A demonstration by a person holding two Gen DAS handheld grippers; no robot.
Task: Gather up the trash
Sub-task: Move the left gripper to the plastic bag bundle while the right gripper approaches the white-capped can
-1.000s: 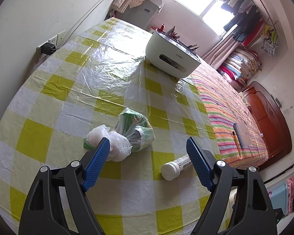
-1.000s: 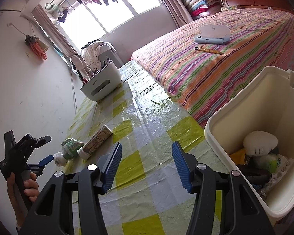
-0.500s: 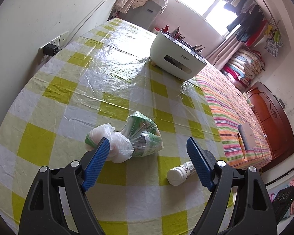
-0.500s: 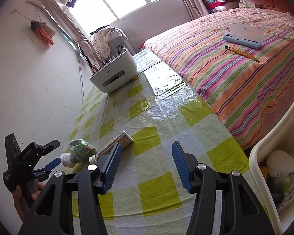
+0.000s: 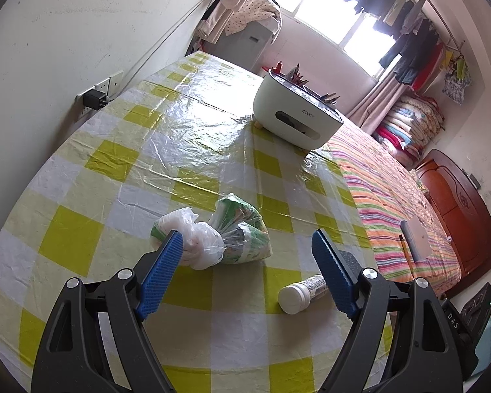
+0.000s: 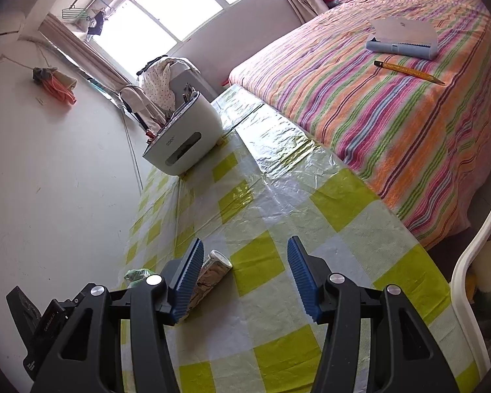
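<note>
**Trash waits on the checked worktop, both tongs wide and empty**

The worktop (image 5: 121,163) wears a yellow-and-white checked cover under clear, wrinkled plastic, with a white wall along one side. Nearest the left tongs (image 5: 245,268), which gape wide and grip nothing, lies a knotted white plastic bag (image 5: 198,242), touching a green printed packet (image 5: 242,229) just beyond it. A white-capped tube (image 5: 299,293) lies on its side near the packet, apart from it, on the bed side. The right tongs (image 6: 244,278) are likewise spread wide and empty; the tube (image 6: 209,275) lies just beside their left finger, partly hidden behind it. Beside those tongs, off the worktop's edge, curves the rim of a white bin (image 6: 468,262) with rubbish inside.

Farther from the packet stands a white organiser box (image 5: 294,118) holding pencils. A wall socket (image 5: 96,96) with a black plug sits level with the box. Beyond the worktop's long edge lies a striped bed (image 6: 392,111), carrying a grey case (image 6: 404,41) and a yellow pencil (image 6: 409,72). Farthest off, a bright window (image 5: 340,16) has clothes hanging by it.
</note>
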